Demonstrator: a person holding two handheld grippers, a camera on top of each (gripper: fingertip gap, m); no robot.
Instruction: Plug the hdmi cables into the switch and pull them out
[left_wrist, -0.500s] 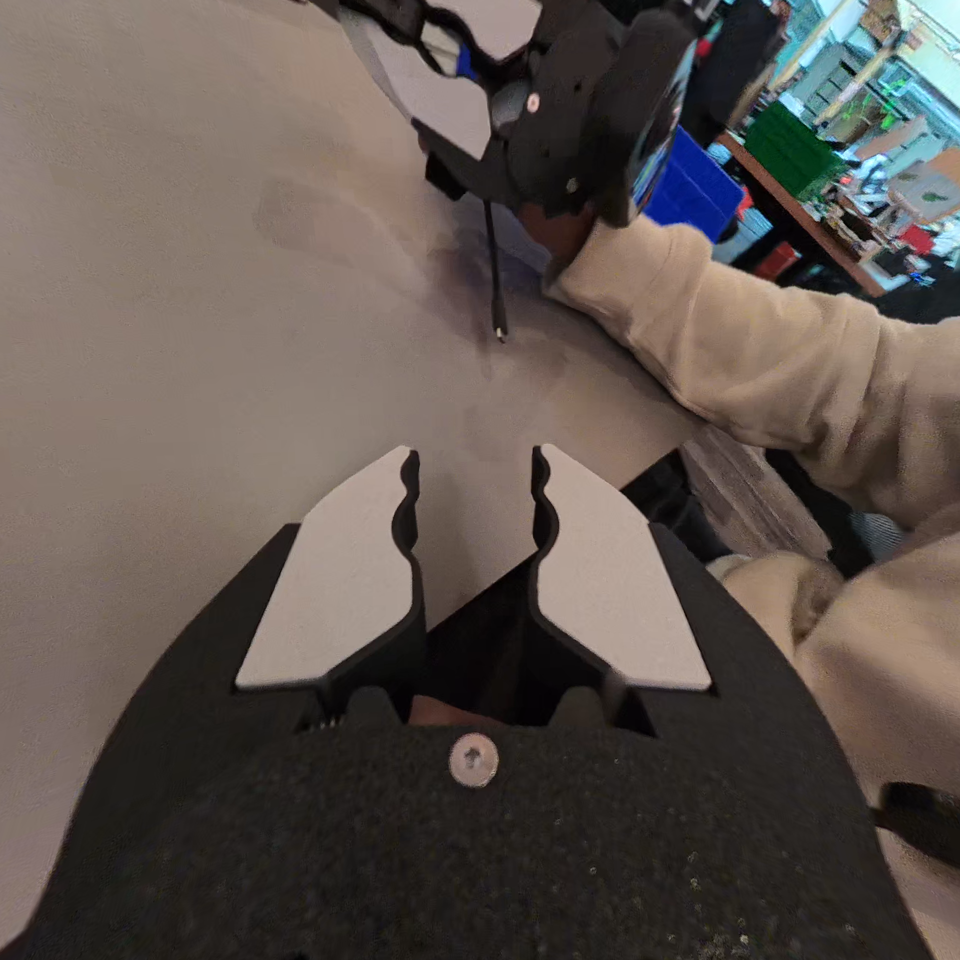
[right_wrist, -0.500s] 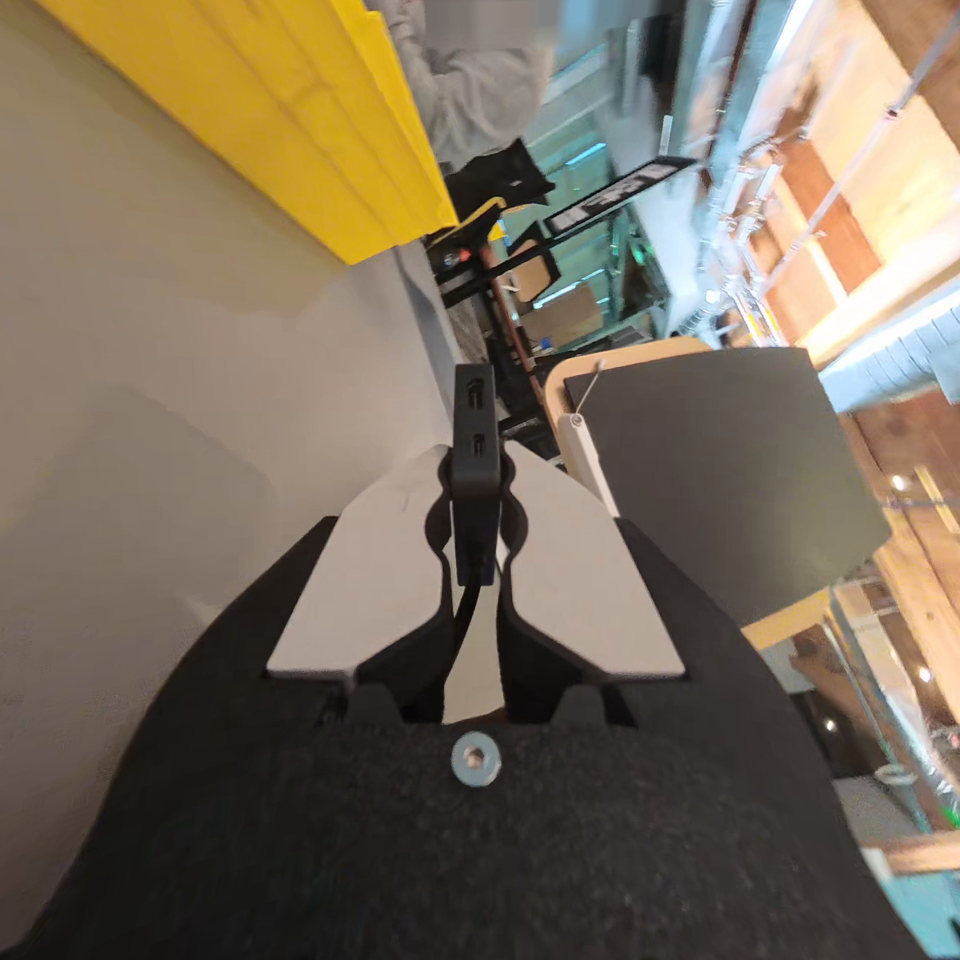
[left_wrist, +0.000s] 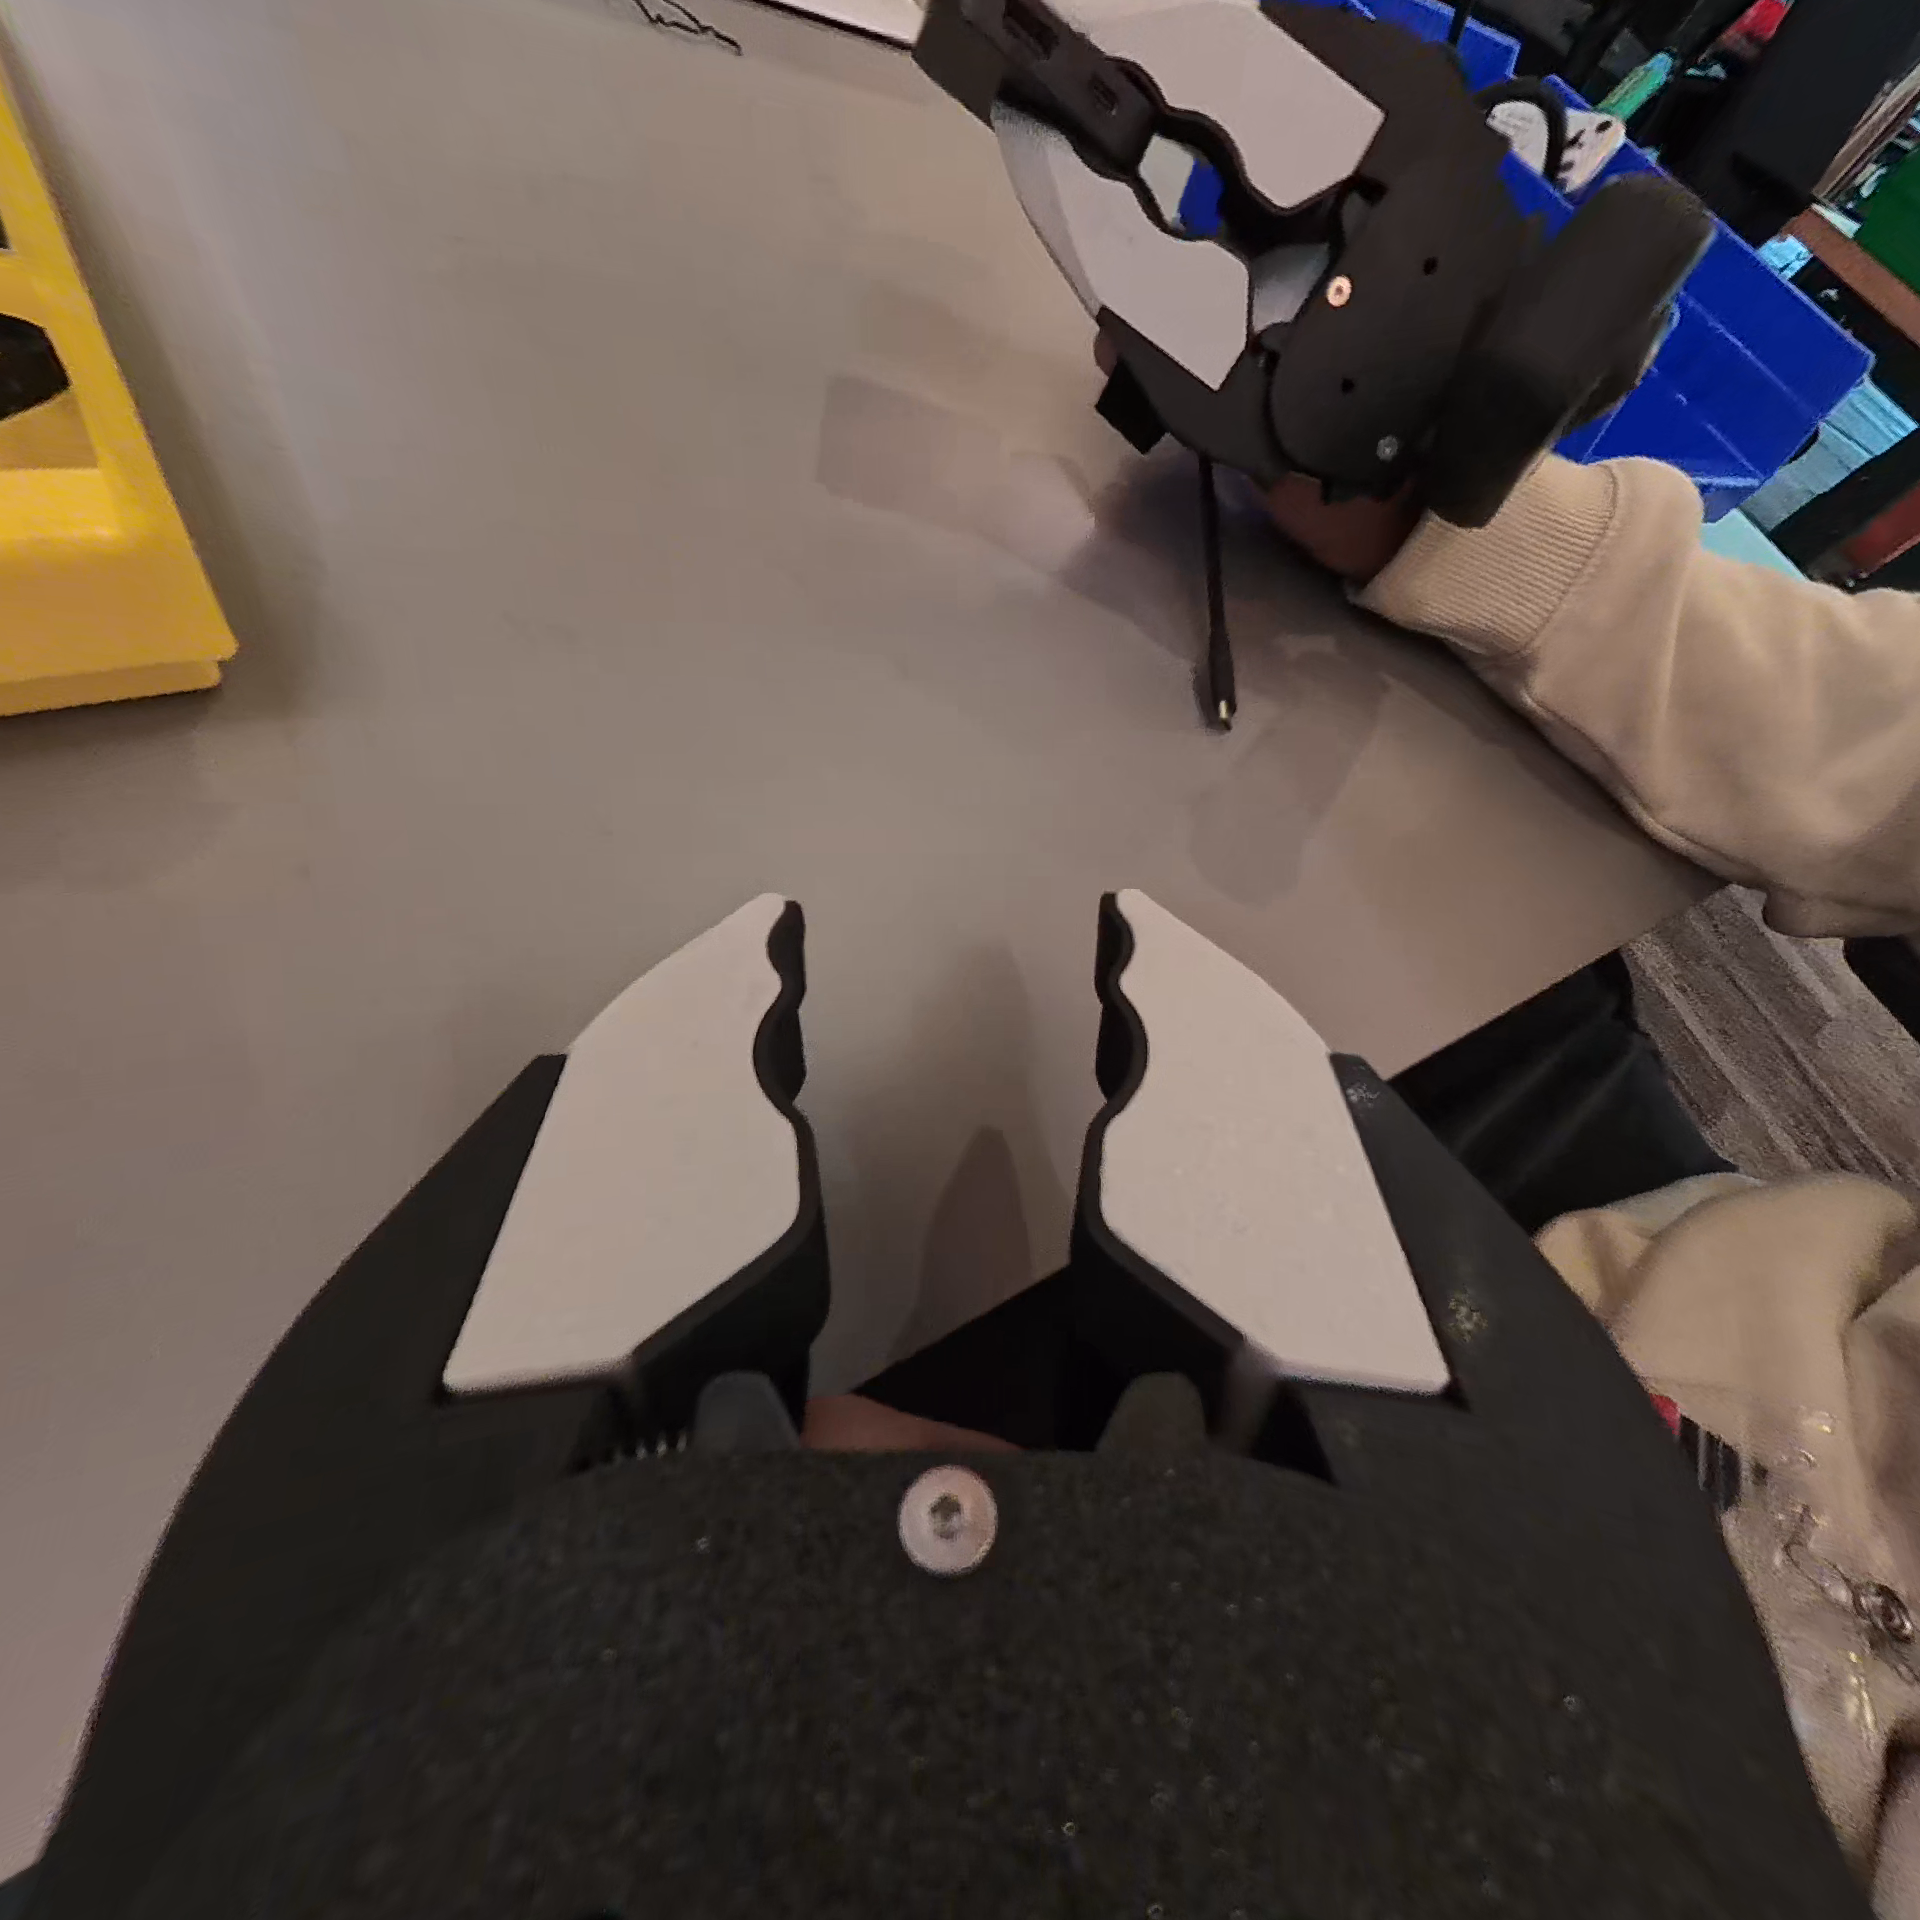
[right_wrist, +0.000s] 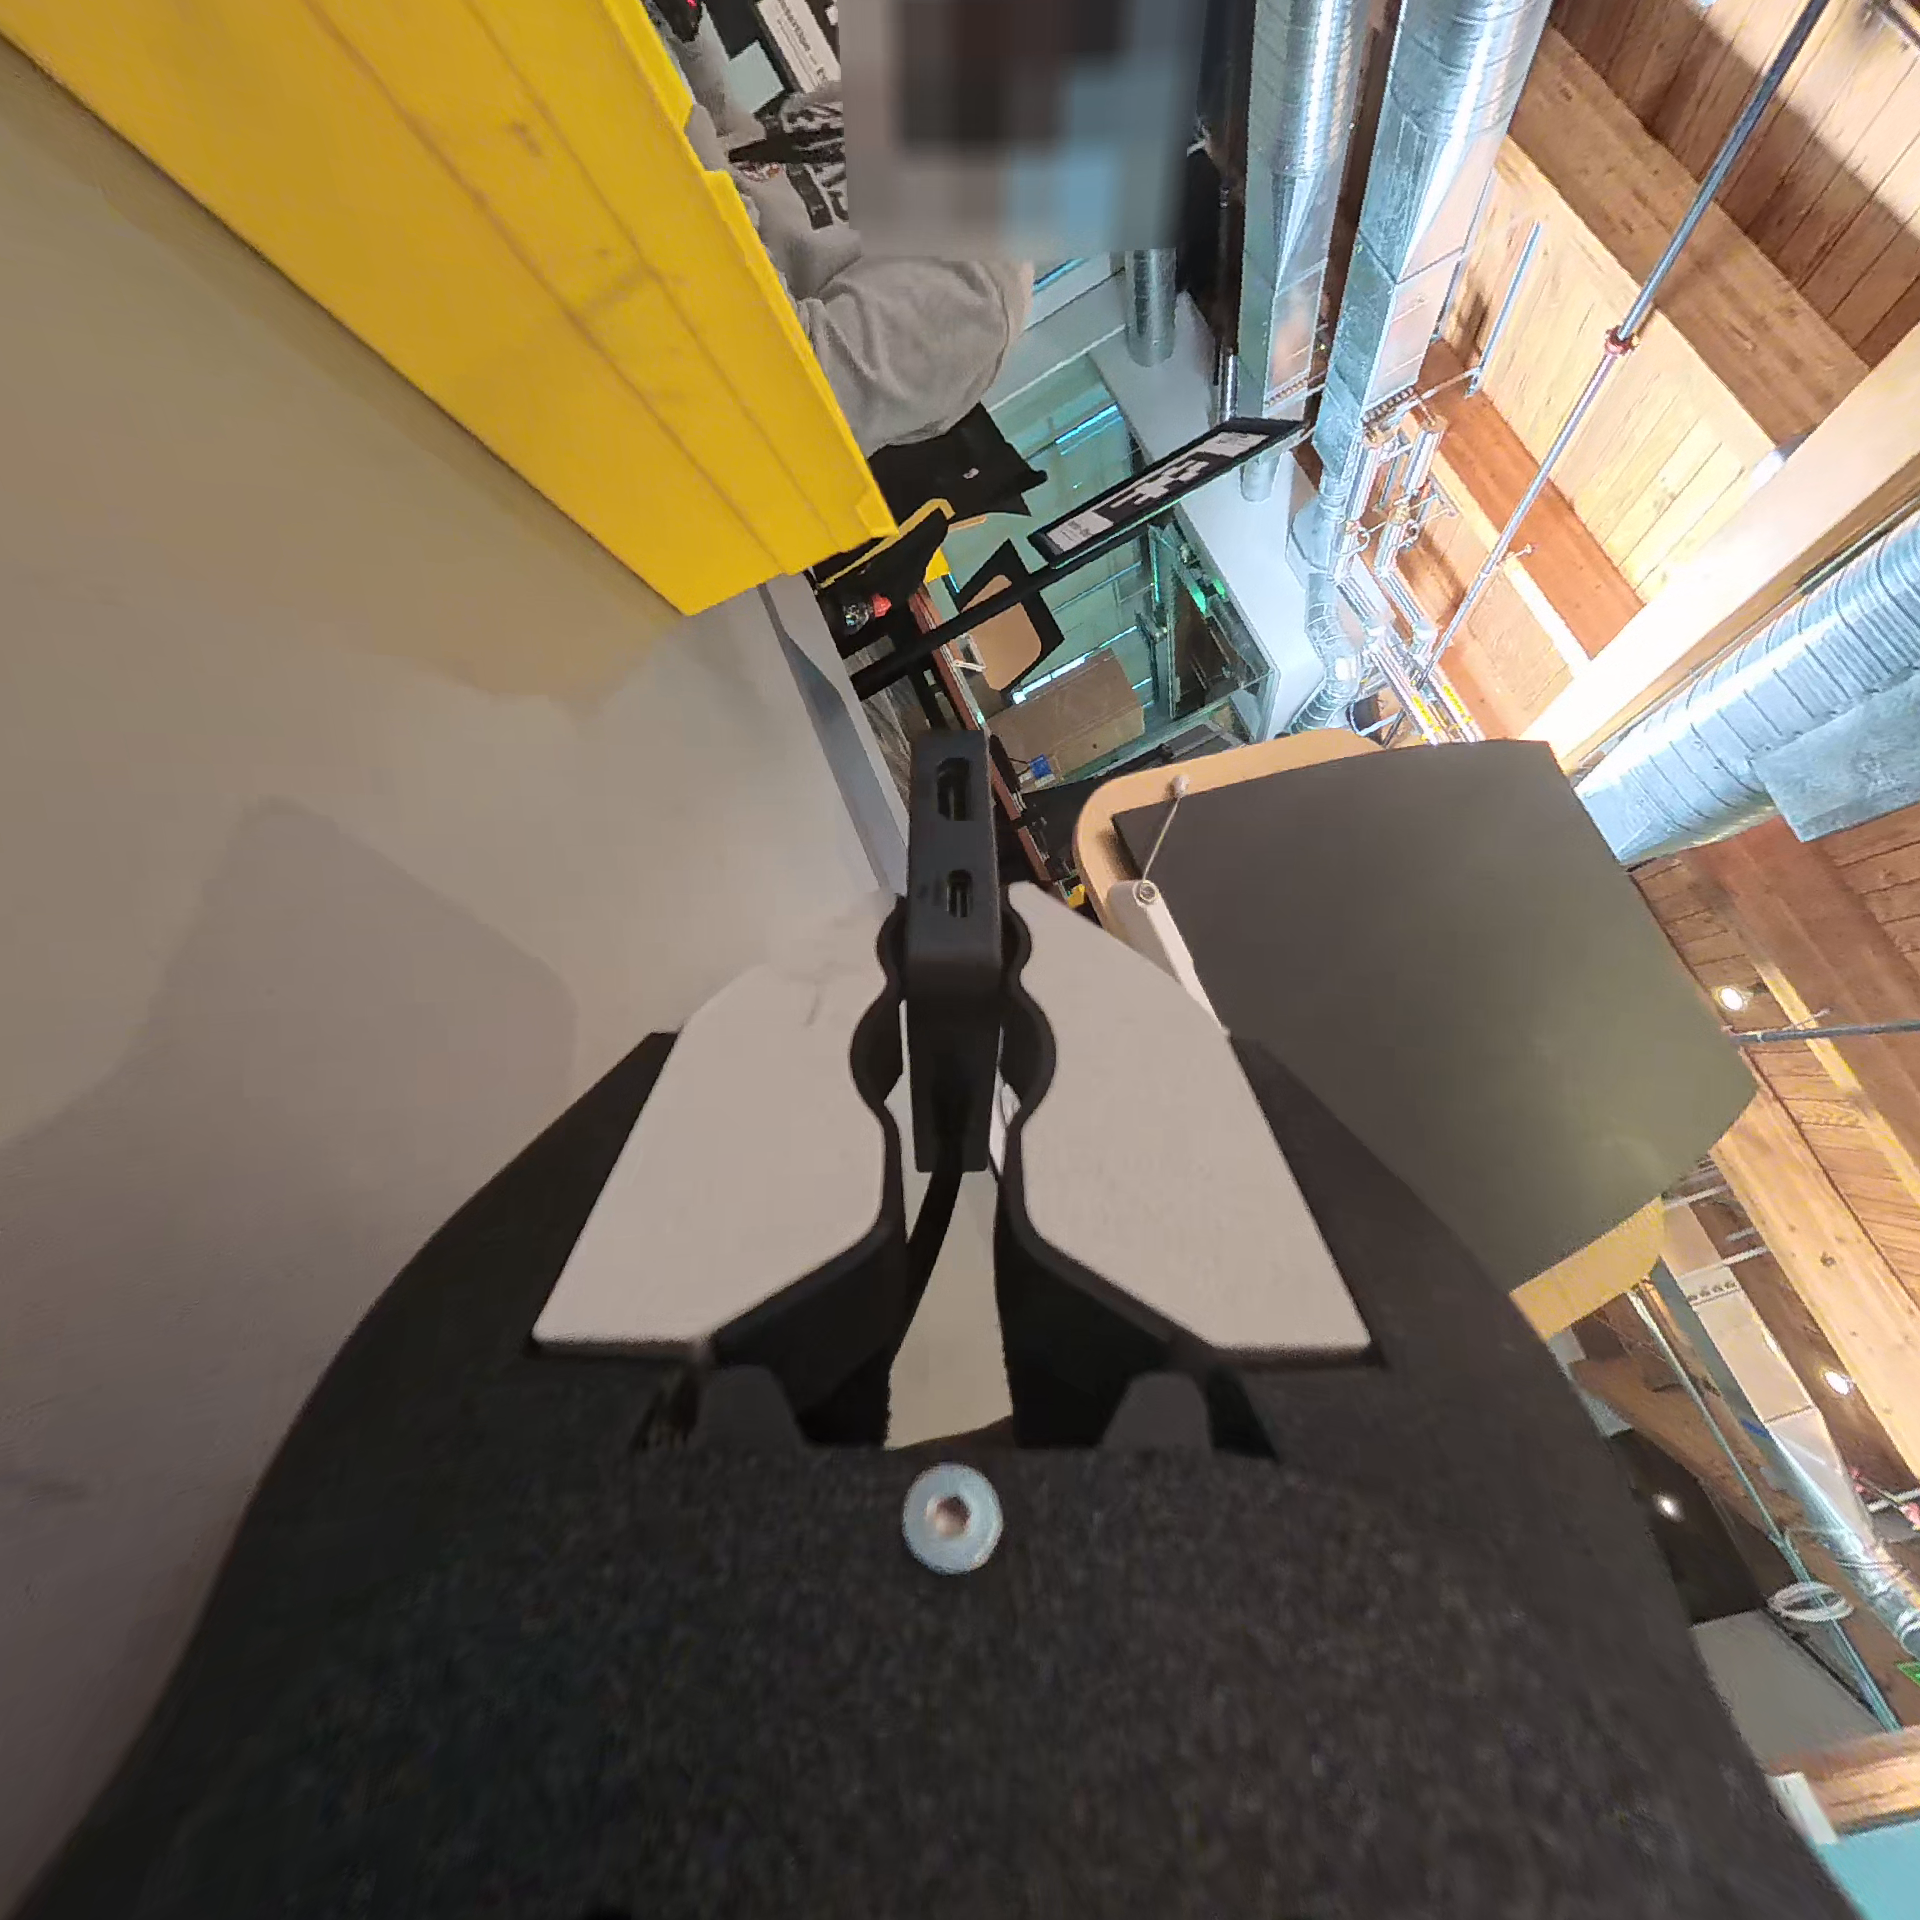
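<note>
- The table (left_wrist: 520, 623) is a plain grey, smooth top; its near edge runs at the right of the left wrist view, with striped flooring below it.
- A yellow bin (left_wrist: 73, 499) sits on the table at the far left, and blue bins (left_wrist: 1714, 364) stand beyond the far right edge.
- The room behind is a workshop: the right wrist view shows wooden ceiling boards, silver ducts and pipes, a chair with a black back (right_wrist: 1403, 987), and a person in a grey top, partly blurred over.
- The left tongs (left_wrist: 951, 935) are spread apart with nothing between them, hovering over bare table.
- The right tongs (right_wrist: 951, 935) pinch the switch (right_wrist: 951, 831), a small black box held on edge, its slotted side facing the camera.
- A thin black cable (right_wrist: 930, 1226) leaves the box's rear end and runs back between the tongs.
- Only the left wrist view shows the right tongs from outside, held up at the upper right by a hand (left_wrist: 1340, 520) in a cream sleeve (left_wrist: 1662, 675).
- That view alone shows the cable's loose end (left_wrist: 1218, 665) hanging down, its plug tip at or just above the table; I cannot tell which.
- Only the right wrist view shows the yellow bin's long side wall and the ceiling.
</note>
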